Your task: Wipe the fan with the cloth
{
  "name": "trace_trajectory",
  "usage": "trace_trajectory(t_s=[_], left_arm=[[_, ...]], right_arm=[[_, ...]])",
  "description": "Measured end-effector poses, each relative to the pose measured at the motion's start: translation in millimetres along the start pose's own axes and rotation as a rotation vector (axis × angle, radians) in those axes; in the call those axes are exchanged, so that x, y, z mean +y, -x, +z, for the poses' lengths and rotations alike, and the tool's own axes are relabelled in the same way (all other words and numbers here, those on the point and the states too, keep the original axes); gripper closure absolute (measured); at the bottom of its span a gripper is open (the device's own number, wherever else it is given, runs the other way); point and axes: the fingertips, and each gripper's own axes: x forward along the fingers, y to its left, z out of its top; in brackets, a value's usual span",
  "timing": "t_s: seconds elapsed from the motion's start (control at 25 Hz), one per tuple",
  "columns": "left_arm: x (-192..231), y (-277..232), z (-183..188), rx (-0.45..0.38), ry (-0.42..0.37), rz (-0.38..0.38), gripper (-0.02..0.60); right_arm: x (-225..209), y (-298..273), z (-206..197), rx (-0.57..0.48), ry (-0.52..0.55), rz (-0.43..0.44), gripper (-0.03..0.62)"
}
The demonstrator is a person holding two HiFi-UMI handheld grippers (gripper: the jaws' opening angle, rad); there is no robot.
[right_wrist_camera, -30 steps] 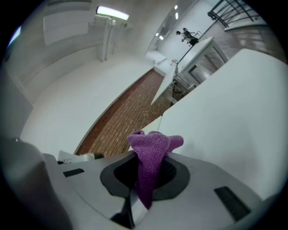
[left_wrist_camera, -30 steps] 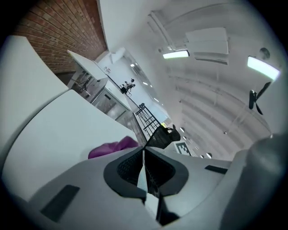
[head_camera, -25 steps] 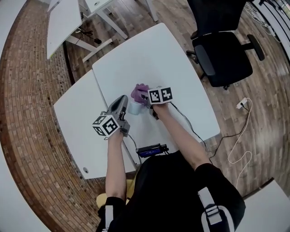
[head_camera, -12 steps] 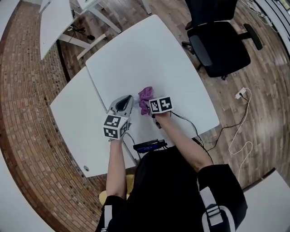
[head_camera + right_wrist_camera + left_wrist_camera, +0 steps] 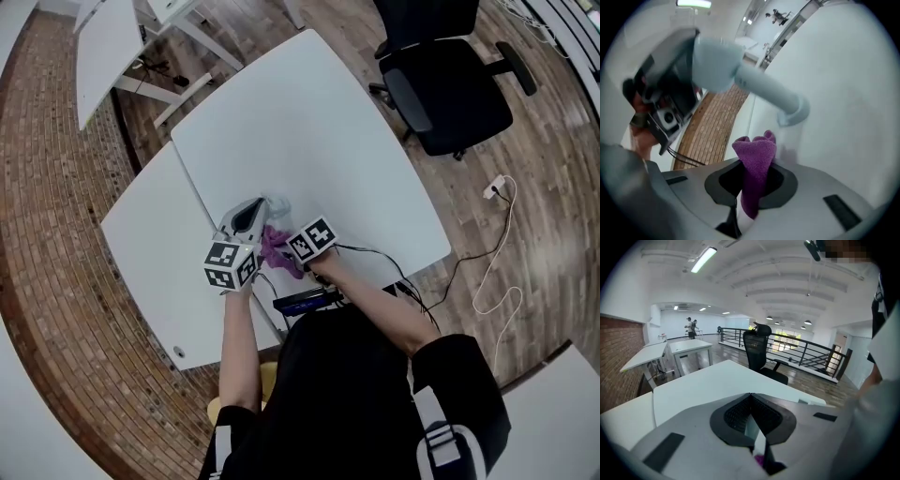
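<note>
A pale blue hand fan [image 5: 754,84] stands with its base [image 5: 794,112] on the white table [image 5: 309,122]; its round head [image 5: 715,63] leans toward my left gripper. In the head view the fan [image 5: 278,202] shows just past the tip of my left gripper [image 5: 258,210]. That gripper [image 5: 754,437] is shut with nothing gripped in its own view; whether it touches the fan I cannot tell. My right gripper [image 5: 750,185] is shut on a purple cloth [image 5: 754,154]. In the head view the cloth [image 5: 276,247] is bunched on the near side of the fan, between the two marker cubes.
A black office chair [image 5: 450,84] stands beyond the table's far right side. A cable [image 5: 375,255] runs over the near table edge to a black device [image 5: 305,303]. A second white table [image 5: 150,253] adjoins on the left. A power strip [image 5: 497,187] lies on the wooden floor.
My right gripper has carried the cloth from the far side of the fan to its near side, toward the person. The left gripper has rolled and shifted a little.
</note>
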Motion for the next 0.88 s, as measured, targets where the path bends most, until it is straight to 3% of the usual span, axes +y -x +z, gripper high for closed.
trace_trajectory(t_s=[0.12, 0.2, 0.28, 0.36, 0.44, 0.56, 0.64, 0.8, 0.88], left_arm=[[13.7, 12.9, 1.3, -0.06, 0.085, 0.057, 0.575], [17.8, 14.4, -4.9, -0.054, 0.101, 0.065, 0.575], [17.8, 13.3, -9.0, -0.044, 0.095, 0.061, 0.575], [17.5, 12.6, -8.7, -0.043, 0.092, 0.061, 0.575], [17.0, 11.5, -8.5, -0.034, 0.082, 0.064, 0.575], [15.3, 10.0, -10.1, -0.028, 0.081, 0.07, 0.575], [15.0, 9.4, -9.2, -0.046, 0.099, 0.069, 0.575], [15.7, 10.8, -8.4, -0.055, 0.091, 0.082, 0.575], [15.4, 11.4, -9.2, -0.049, 0.08, 0.081, 0.575]], right_arm=[[-15.7, 67.9, 47.9, -0.22, -0.076, -0.052, 0.553], [-7.2, 116.4, 89.3, -0.417, -0.095, -0.028, 0.553], [22.4, 149.6, 127.8, -0.602, -0.091, 0.098, 0.553], [50.8, 160.9, 154.4, -0.707, -0.092, 0.238, 0.553], [60.0, 147.9, 164.2, -0.707, -0.102, 0.301, 0.553], [41.9, 118.0, 157.1, -0.658, -0.159, 0.288, 0.553], [14.1, 106.7, 149.9, -0.639, -0.183, 0.2, 0.553], [-48.7, 72.5, 111.5, -0.452, -0.213, -0.033, 0.553], [-51.5, 81.6, 109.6, -0.474, -0.247, -0.039, 0.553]])
